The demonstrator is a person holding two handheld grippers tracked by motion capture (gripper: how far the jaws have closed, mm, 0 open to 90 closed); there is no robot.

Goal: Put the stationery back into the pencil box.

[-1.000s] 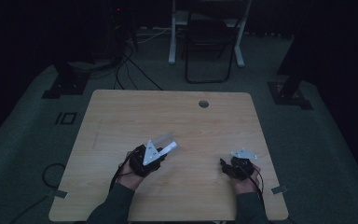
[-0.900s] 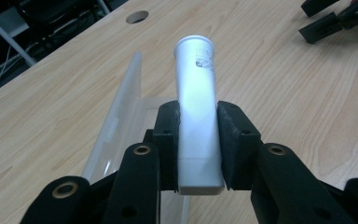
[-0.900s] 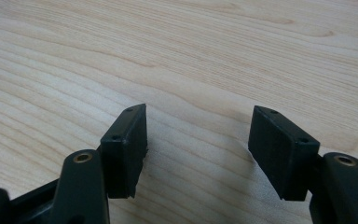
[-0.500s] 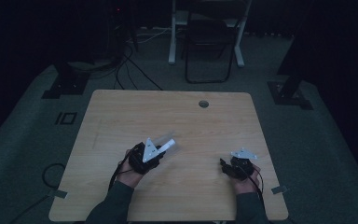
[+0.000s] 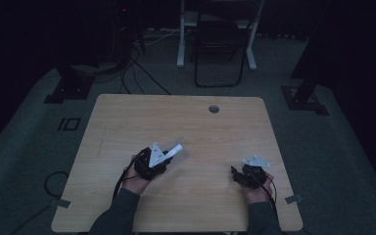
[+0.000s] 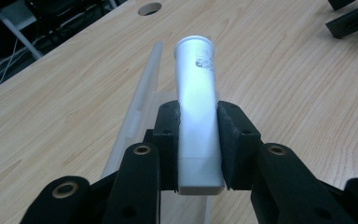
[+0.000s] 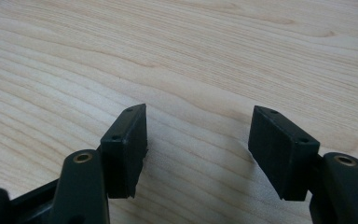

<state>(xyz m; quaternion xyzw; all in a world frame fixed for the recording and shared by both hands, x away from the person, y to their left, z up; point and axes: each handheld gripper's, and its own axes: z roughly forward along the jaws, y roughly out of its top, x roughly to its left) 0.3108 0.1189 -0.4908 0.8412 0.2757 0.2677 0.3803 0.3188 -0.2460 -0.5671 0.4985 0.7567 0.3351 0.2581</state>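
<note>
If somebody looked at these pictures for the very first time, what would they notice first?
Most likely the white tube, pinched between the black jaws of the left gripper and pointing out over the wooden table. Beside it lies a long clear plastic piece. At the table's near right corner, the right gripper has its jaws wide apart with nothing between them.

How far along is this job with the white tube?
Done: the left gripper has the white tube clamped between its fingers, lifted over the table. In hand: holding it beside a clear plastic piece. Left: the right gripper rests open and empty; where the tube goes isn't visible.
</note>
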